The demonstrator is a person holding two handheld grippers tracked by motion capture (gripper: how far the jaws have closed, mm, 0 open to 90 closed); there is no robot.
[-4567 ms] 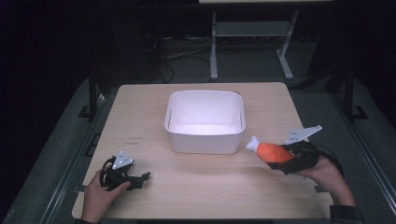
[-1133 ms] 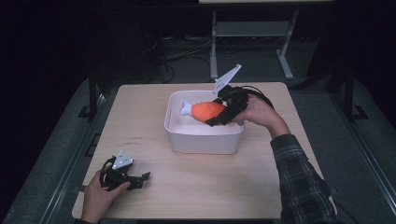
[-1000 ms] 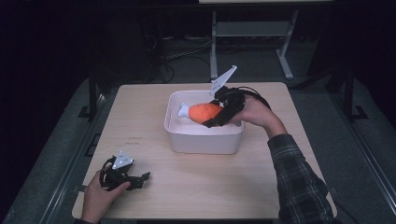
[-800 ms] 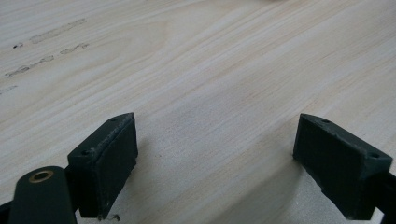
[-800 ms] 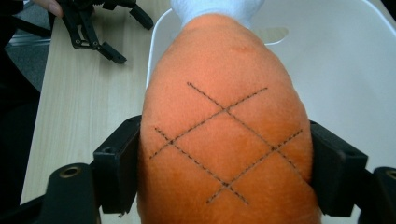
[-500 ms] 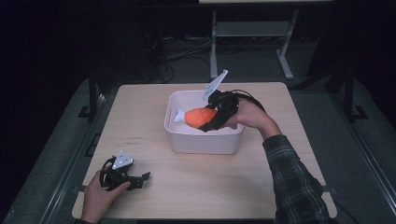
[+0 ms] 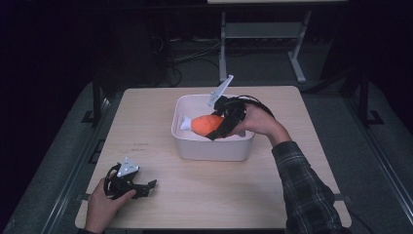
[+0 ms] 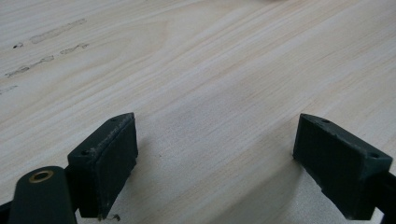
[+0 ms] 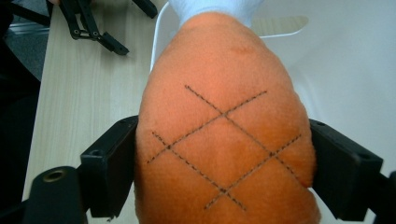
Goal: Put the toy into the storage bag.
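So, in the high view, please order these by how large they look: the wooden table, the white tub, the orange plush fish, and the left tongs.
1. wooden table
2. white tub
3. and 4. orange plush fish and left tongs: they look alike in size, and the right tongs cover part of the fish, so I leave these two unranked.

The room is dark all around. Only the table (image 7: 146,122) is lit, and its top is pale wood with fine lines running across it. A few small dark marks sit near its left edge. The floor (image 7: 384,161) below looks like grey carpet. Behind the table stands a white metal frame (image 7: 258,34) with two legs. Black cables (image 7: 180,53) lie in a tangle on the floor beside it. Dark posts stand at both sides, maybe stands of some kind.
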